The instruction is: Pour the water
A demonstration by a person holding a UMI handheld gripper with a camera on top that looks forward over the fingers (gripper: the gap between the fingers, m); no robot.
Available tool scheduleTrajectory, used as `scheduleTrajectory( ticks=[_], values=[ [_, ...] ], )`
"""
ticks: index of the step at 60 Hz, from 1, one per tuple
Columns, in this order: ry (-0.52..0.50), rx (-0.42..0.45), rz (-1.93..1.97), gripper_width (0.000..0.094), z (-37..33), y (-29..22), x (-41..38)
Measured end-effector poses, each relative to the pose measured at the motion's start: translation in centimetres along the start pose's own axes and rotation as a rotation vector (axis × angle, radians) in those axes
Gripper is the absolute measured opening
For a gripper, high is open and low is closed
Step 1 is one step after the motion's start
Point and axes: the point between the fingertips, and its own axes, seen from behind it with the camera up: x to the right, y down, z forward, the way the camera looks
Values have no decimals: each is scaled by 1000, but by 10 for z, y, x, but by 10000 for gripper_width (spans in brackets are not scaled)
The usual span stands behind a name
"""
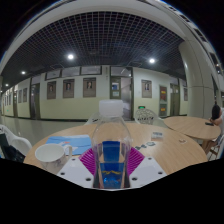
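Note:
A clear plastic water bottle [111, 140] with a blue label stands upright between my fingers, its cap rising well above them. My gripper [111, 161] is shut on the bottle, and both magenta pads [89, 160] press on its sides at the label. A white cup [50, 153] sits on the wooden table [180, 148] to the left of the fingers, beyond them. The bottle's base is hidden below the fingers.
A light blue cloth or sheet [70, 142] lies on the table behind the cup. A white chair [14, 143] stands at the left. A second wooden table [195, 124] stands to the right, with a small white object [146, 116] behind the bottle. A long hall with framed pictures lies beyond.

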Motion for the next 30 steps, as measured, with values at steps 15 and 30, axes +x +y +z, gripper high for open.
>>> scheduleTrajectory(
  ticks=[15, 30],
  values=[
    [20, -39, 15, 499, 0, -5, 23],
    [-17, -107, 34, 846, -3, -8, 49]
  ],
)
